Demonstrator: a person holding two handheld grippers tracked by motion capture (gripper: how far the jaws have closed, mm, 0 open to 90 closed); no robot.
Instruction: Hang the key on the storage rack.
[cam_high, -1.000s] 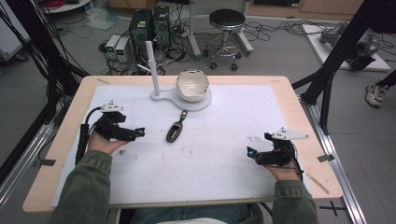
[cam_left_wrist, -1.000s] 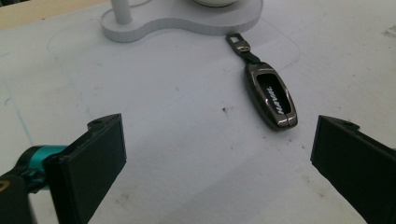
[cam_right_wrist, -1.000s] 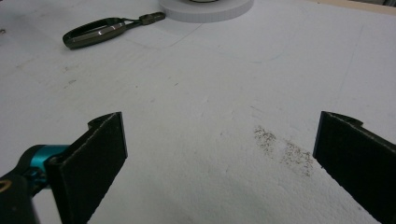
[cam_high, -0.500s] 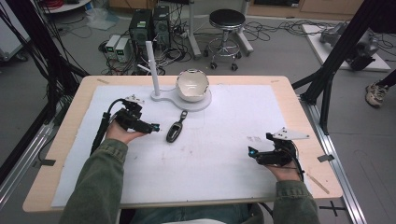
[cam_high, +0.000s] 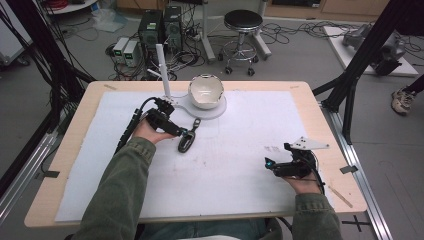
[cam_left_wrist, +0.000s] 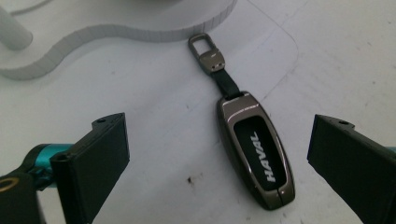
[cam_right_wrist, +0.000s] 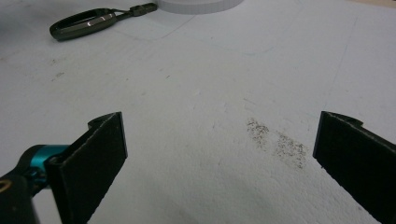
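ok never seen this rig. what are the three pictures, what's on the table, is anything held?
There is no robot arm here: a person holds a pair of hand tongs in each hand, and each pair carries its own camera. The high view looks down on the table from above the person. There the left tongs sit right by a dark car key fob, and the right tongs rest over bare white sheet. The left gripper view looks along its two black jaws: they stand wide open with the fob, marked HAVAL, lying flat between them, untouched. The right gripper view shows its jaws open too, with the fob far off. Behind stands a white base with a bowl and a post. Nothing is held.
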